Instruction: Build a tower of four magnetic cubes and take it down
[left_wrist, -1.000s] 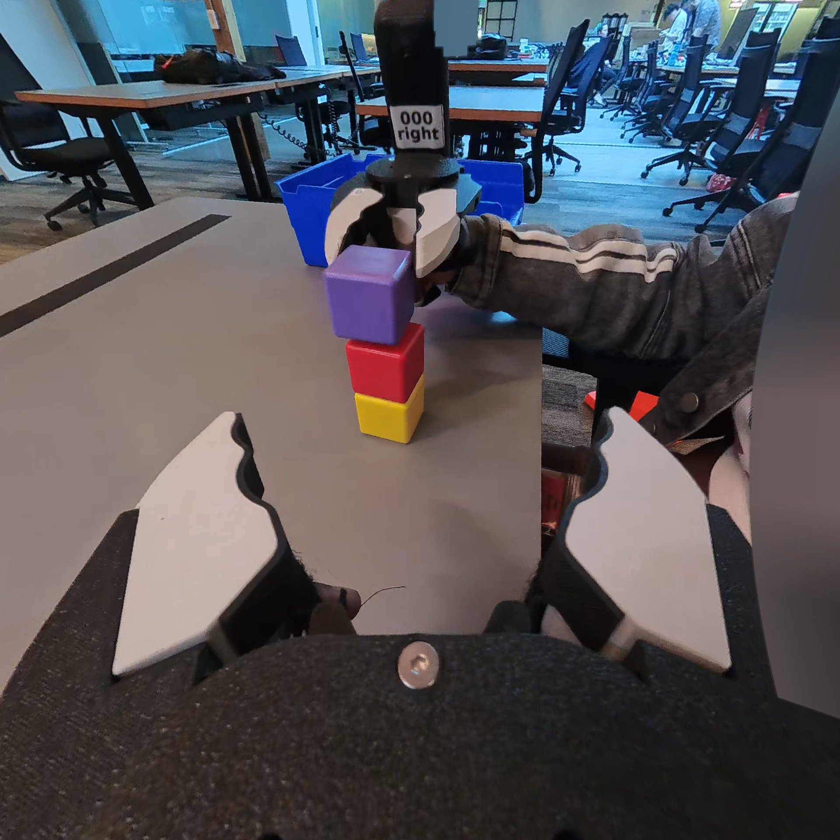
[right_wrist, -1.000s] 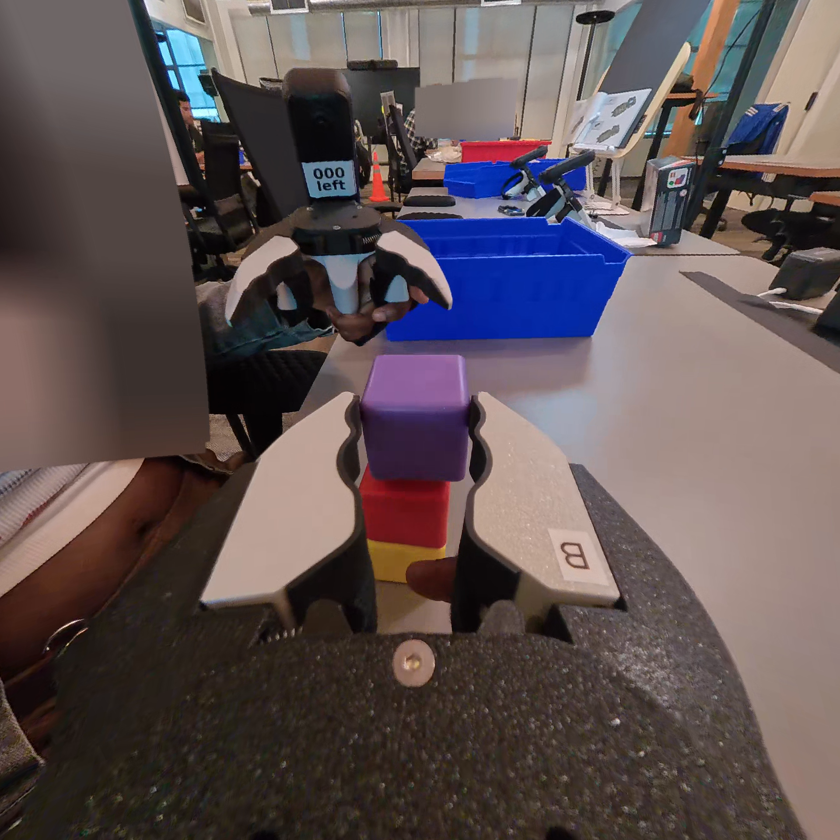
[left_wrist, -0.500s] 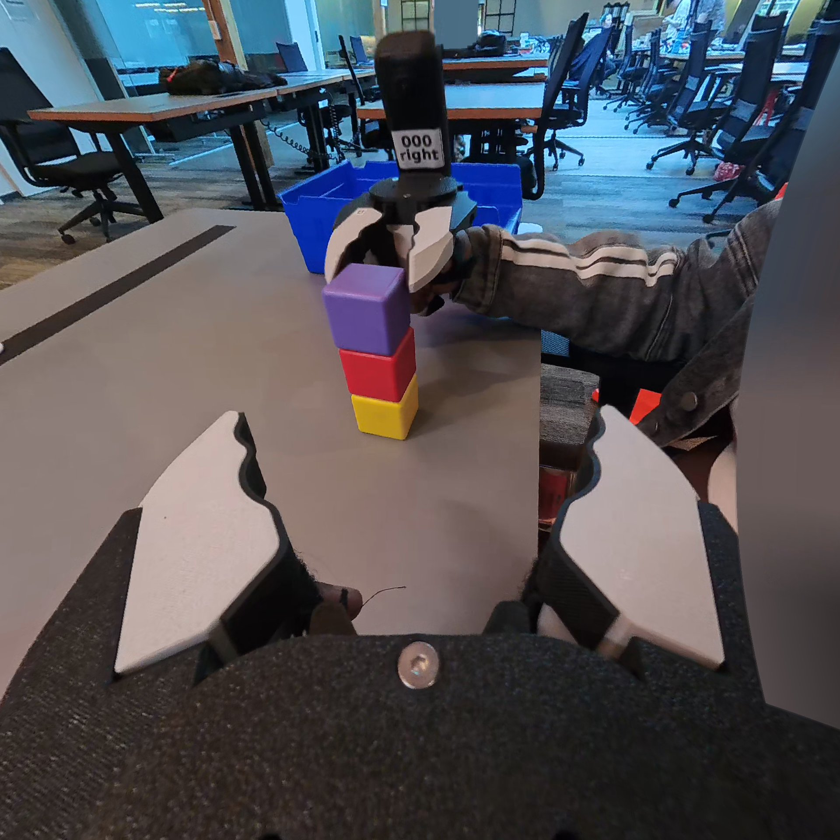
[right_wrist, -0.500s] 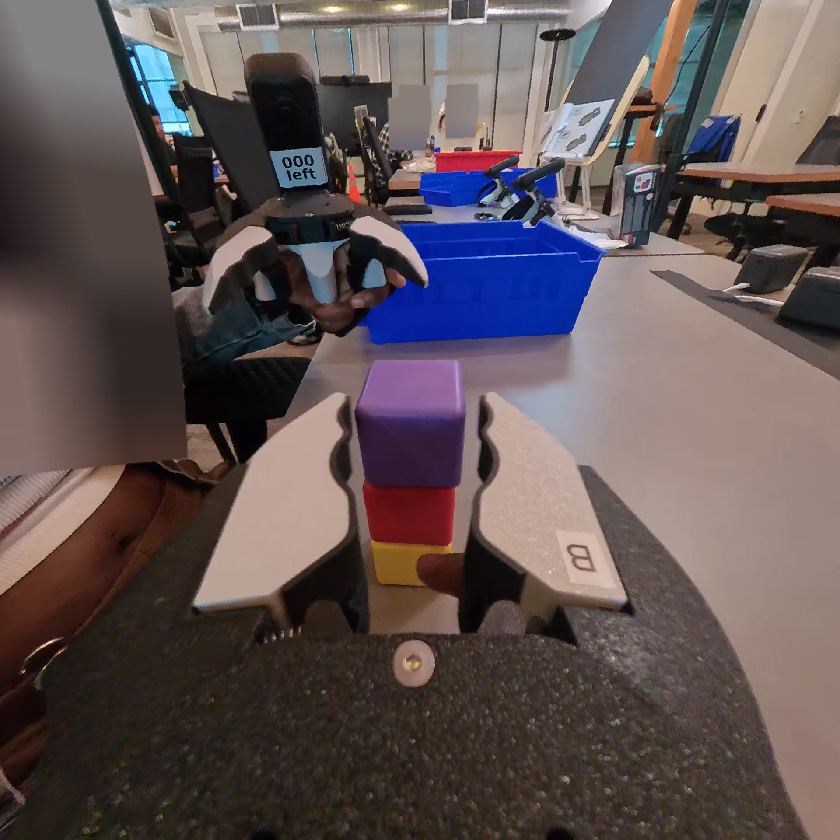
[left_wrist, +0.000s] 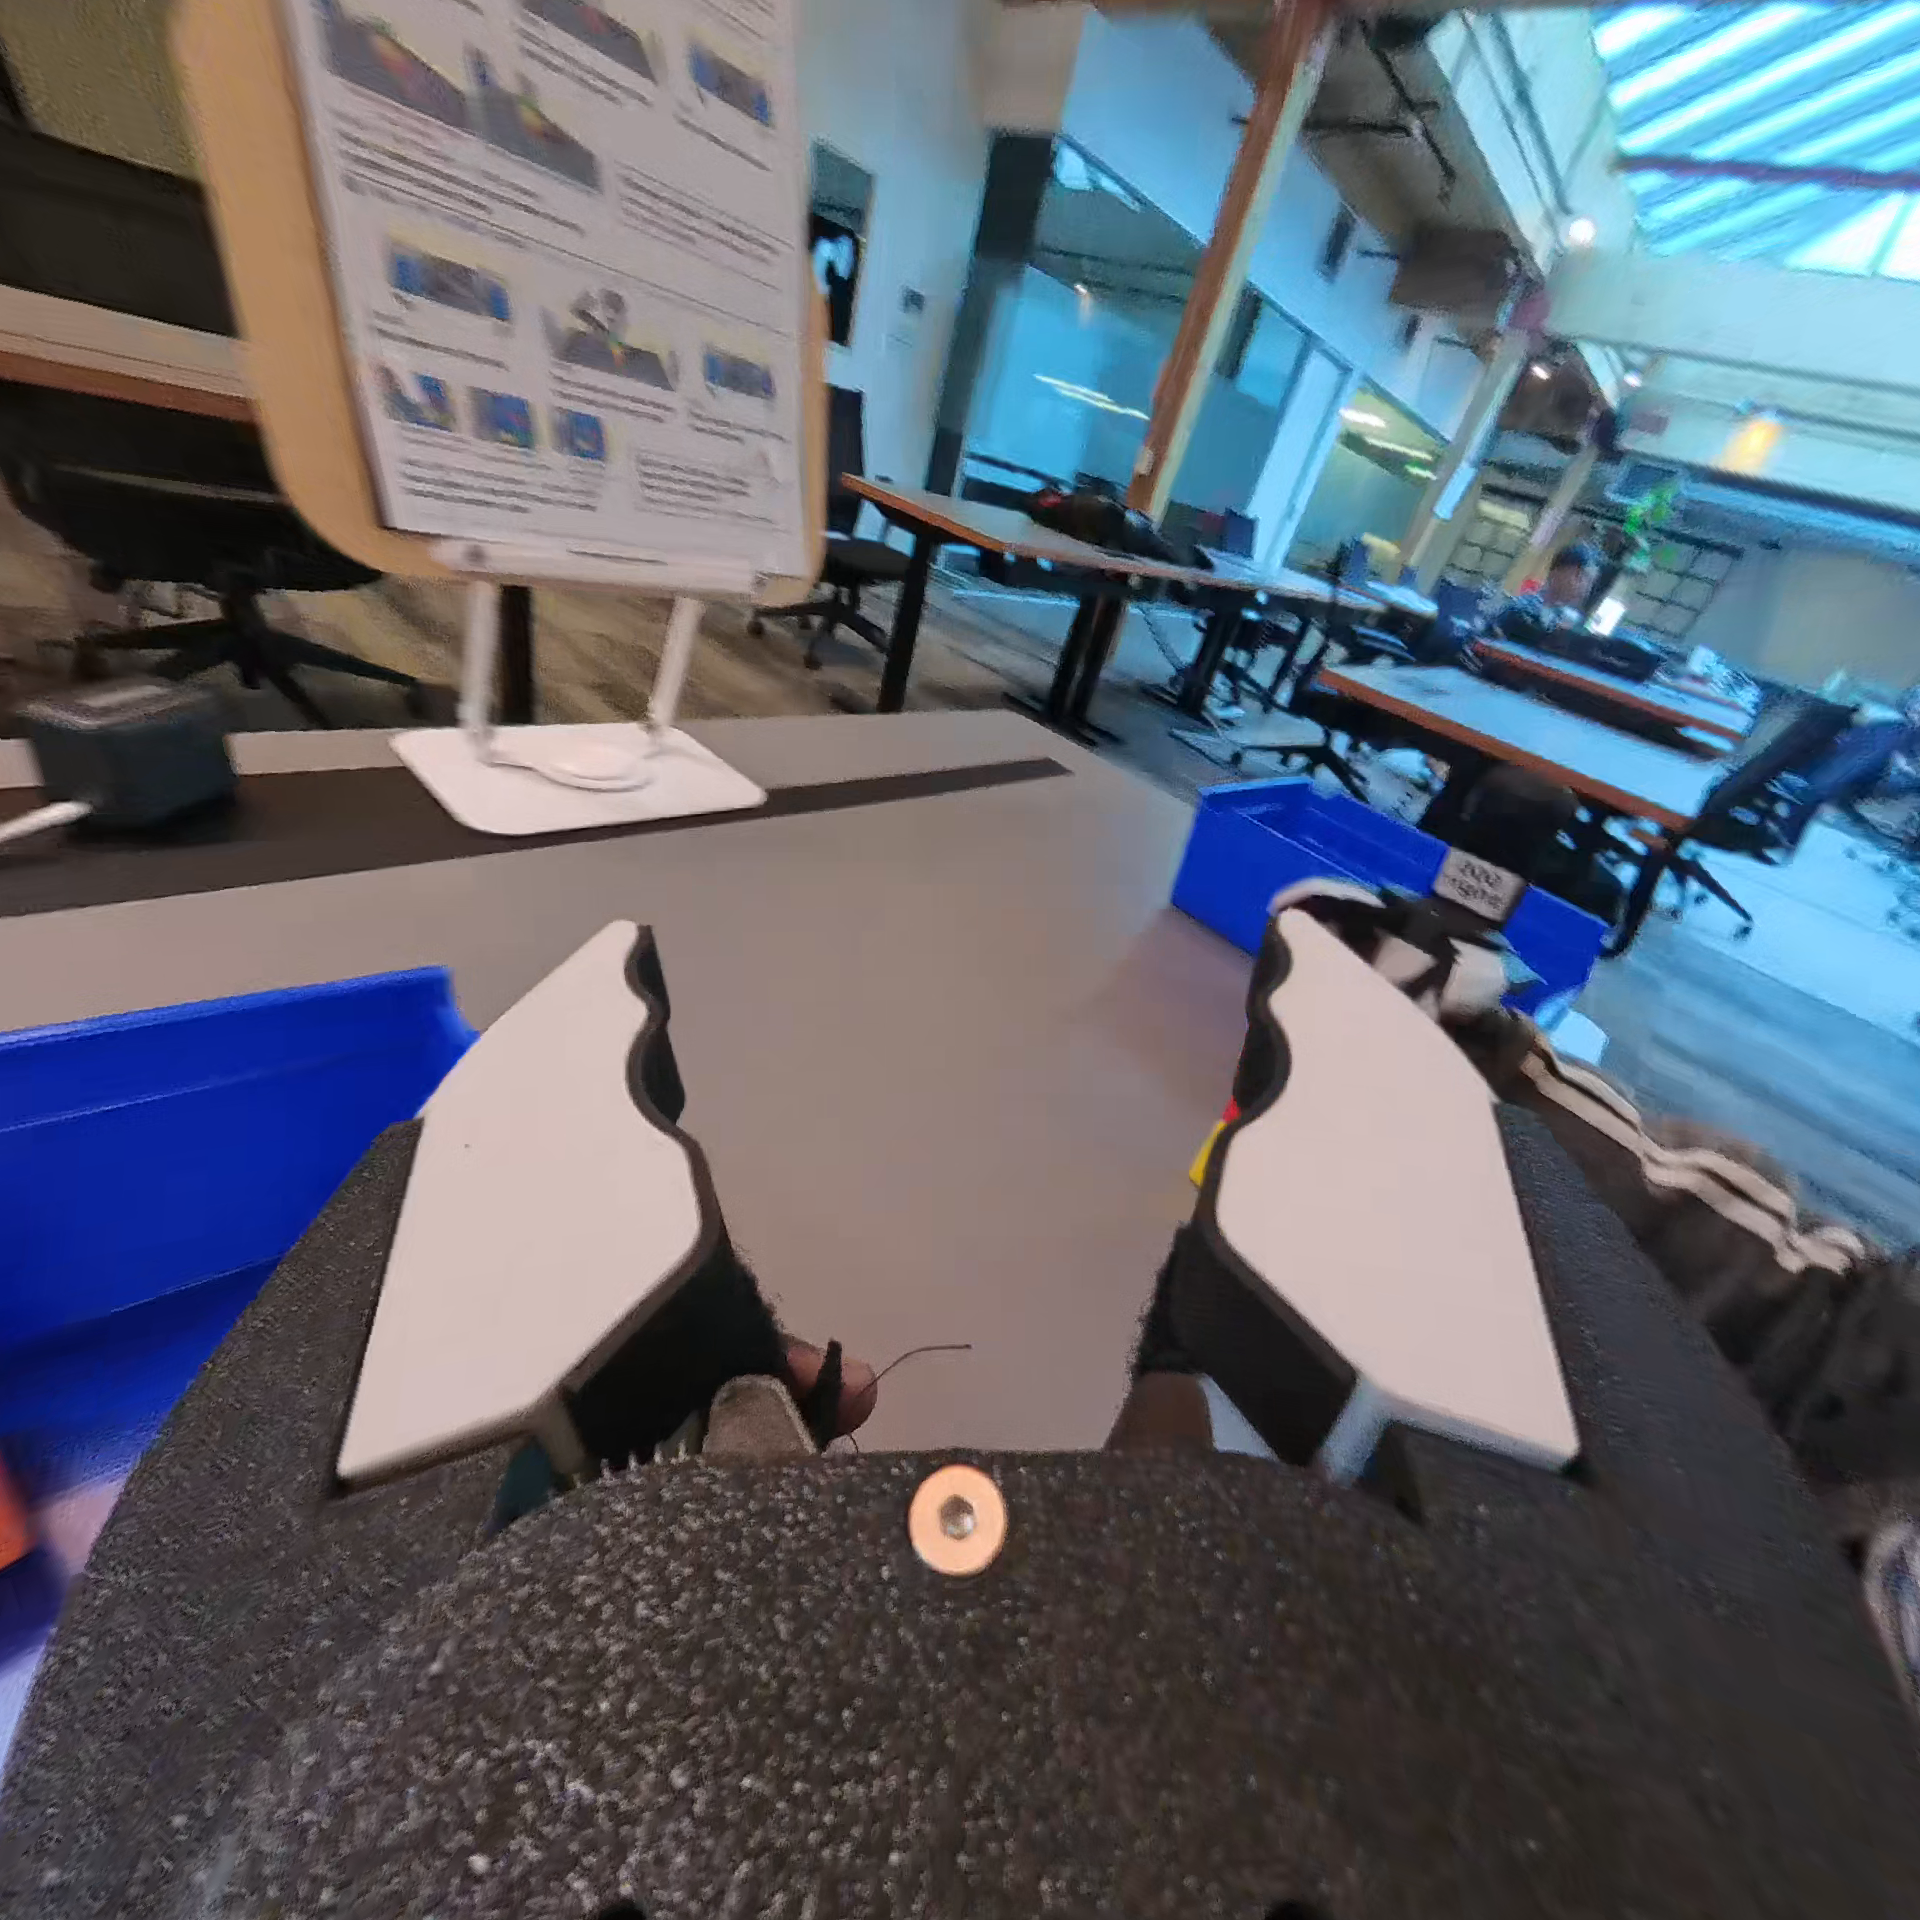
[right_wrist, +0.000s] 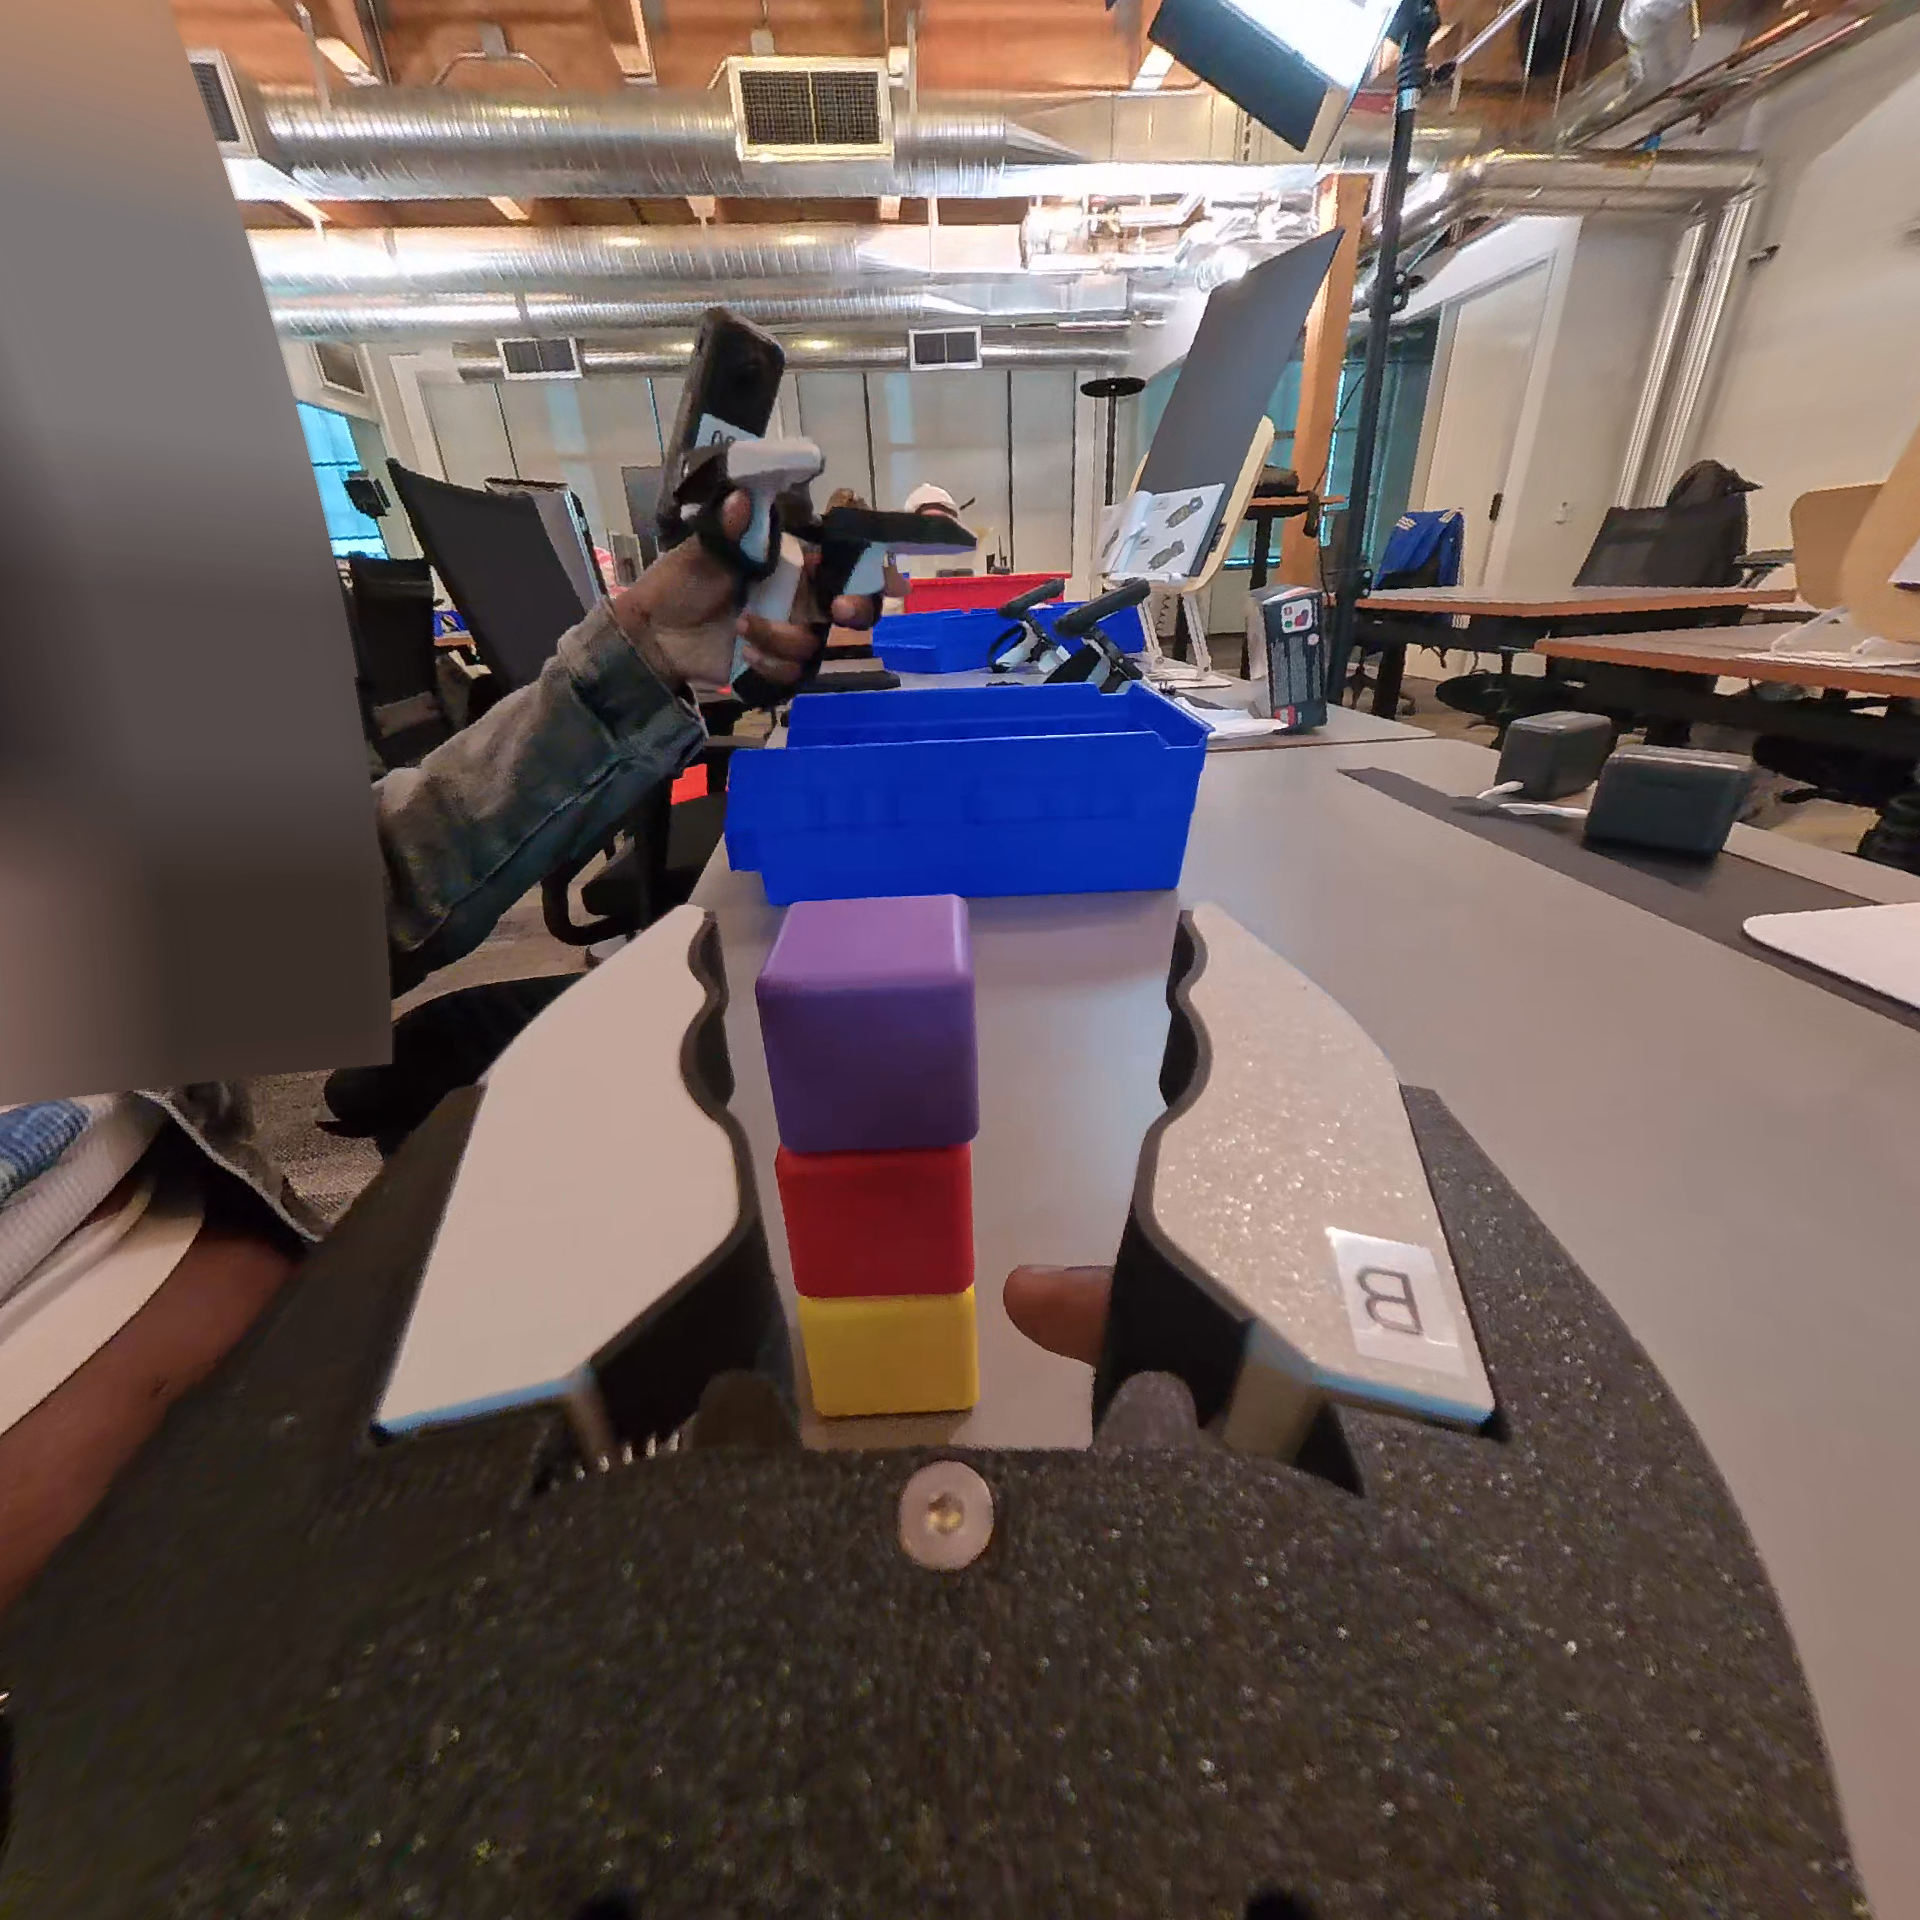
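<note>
**Three cubes stacked, both grippers released**

A tower of three magnetic cubes stands on the grey table (right_wrist: 1455, 1039) in an open-plan office: a purple cube (right_wrist: 868, 1023) on top, a red cube (right_wrist: 878, 1221) in the middle and a yellow cube (right_wrist: 891, 1351) at the base. The right gripper (right_wrist: 940, 987) frames the stack with its jaws spread; a clear gap shows between the purple cube and the right-hand pad, and the left-hand pad stands just beside it without pressing. The left gripper (left_wrist: 951, 997) is raised beside the table, held in a hand (right_wrist: 717, 623) with a denim sleeve, its jaws wide apart over bare tabletop. A blue bin (right_wrist: 966, 800) sits behind the tower, and a document stand (left_wrist: 582, 769) rests on the table's black strip.
</note>
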